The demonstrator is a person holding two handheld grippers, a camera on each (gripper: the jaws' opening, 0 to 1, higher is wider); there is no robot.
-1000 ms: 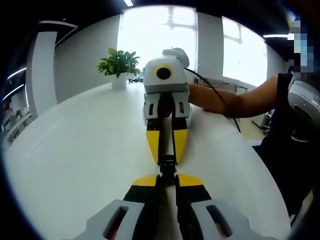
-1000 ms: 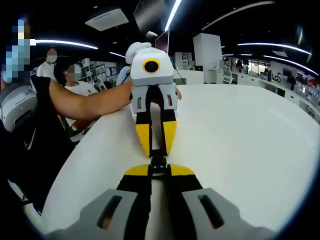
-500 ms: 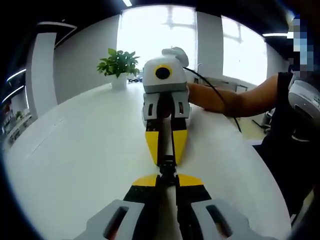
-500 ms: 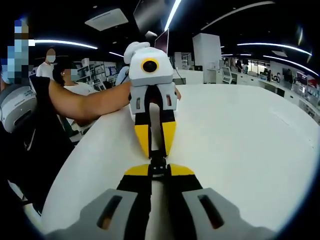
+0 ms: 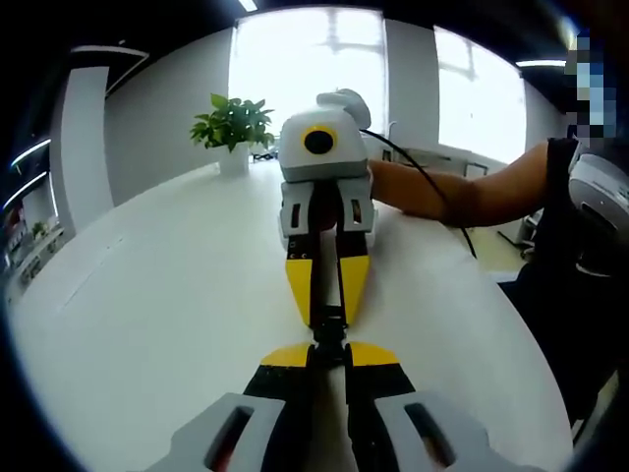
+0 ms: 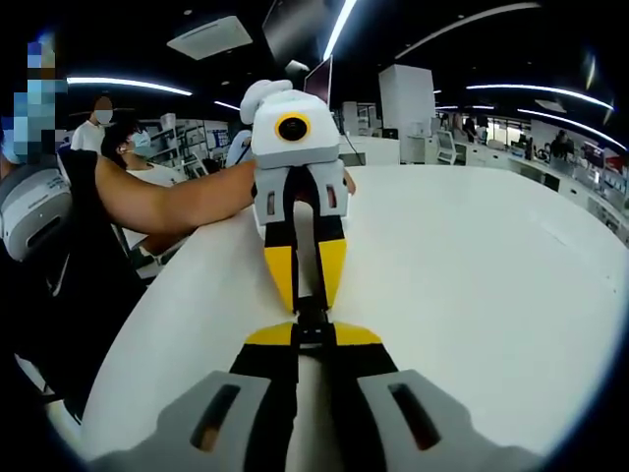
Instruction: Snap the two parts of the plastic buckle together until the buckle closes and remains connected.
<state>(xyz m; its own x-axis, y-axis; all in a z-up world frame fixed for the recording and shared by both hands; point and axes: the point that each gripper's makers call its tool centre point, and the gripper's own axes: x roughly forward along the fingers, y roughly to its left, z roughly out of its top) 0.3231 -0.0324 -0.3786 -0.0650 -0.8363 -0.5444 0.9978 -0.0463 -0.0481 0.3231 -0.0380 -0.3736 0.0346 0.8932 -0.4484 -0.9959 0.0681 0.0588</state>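
A: Where is the buckle now?

B: Between the two sets of tongs, above the white tabletop [image 5: 147, 295]. In the left gripper view the left tongs [image 5: 328, 352] rise from the bottom, pressed together on the near end of the black plastic buckle [image 5: 329, 329]. The right tongs [image 5: 327, 317] come in from the far side, tips toward the camera, pinching the other end.

A: And the right gripper view?

B: The mirror of that. The right tongs [image 6: 311, 336] are closed on the buckle [image 6: 312, 320], and the left tongs [image 6: 306, 303] face them, yellow tips meeting at the same dark piece. The two sets of tips are just about touching, in one line.

A: Are the two halves snapped together?

B: I cannot tell; the buckle is small and mostly hidden by the tips.

A: What has changed from a second ago?

B: Very little. Both grips are the same and the buckle sits at the same spot. The opposite gripper's body sits a touch higher in each view.

A: Anything else around?

B: A person's forearm [image 5: 442, 197] behind the right gripper, and a potted plant [image 5: 234, 133] at the tabletop's far edge.
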